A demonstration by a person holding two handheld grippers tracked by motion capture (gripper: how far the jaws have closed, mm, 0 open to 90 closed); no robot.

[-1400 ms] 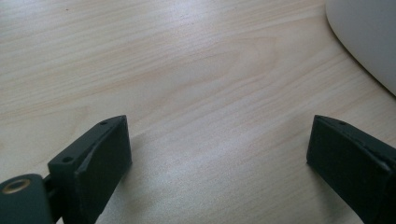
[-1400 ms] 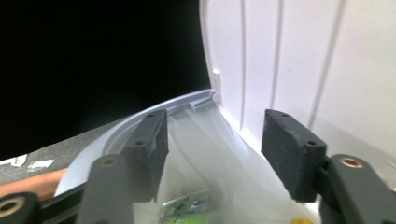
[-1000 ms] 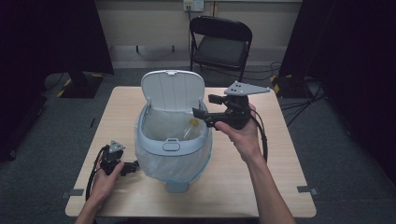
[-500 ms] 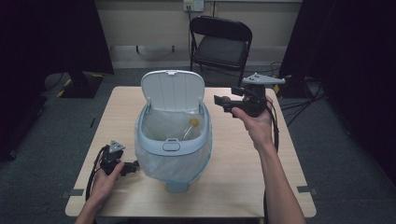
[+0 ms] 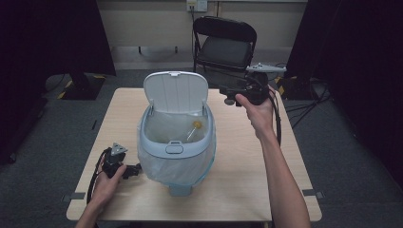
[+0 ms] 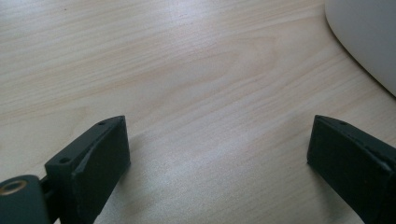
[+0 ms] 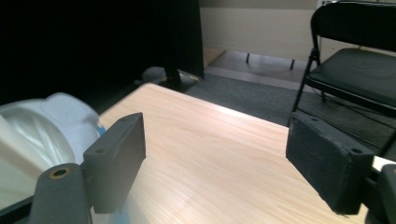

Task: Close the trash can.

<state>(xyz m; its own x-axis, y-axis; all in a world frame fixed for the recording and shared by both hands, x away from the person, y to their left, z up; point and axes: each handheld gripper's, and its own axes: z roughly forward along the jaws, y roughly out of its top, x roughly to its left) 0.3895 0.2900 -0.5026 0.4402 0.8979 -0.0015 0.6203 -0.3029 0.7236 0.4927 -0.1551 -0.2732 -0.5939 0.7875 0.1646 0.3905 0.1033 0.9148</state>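
Observation:
A pale blue waste bin (image 5: pixel 175 148) with a white liner stands mid-table, its lid (image 5: pixel 176 91) tipped up at the back. Inside lies a clear bottle with a yellow cap (image 5: pixel 196 125). My right gripper (image 5: pixel 227 95) is held in the air beyond the bin's right rear corner, jaws wide apart and empty; its own view looks over the bin's rim (image 7: pixel 56 109) and the table's far end. My left gripper (image 5: pixel 135 170) rests on the table at the bin's left front, open, with bare wood between its jaws (image 6: pixel 219 154) and the bin's wall (image 6: pixel 369 37) at the right.
The wooden table (image 5: pixel 247 175) has free surface to the right of the bin and in front. A black folding chair (image 5: pixel 223 47) stands behind the far edge. Cables trail from both grippers. Dark curtains hang on both sides.
My right gripper has lifted away from over the bin's right rim and moved back and to the right. The bottle now lies in the bin. The left gripper has stayed put.

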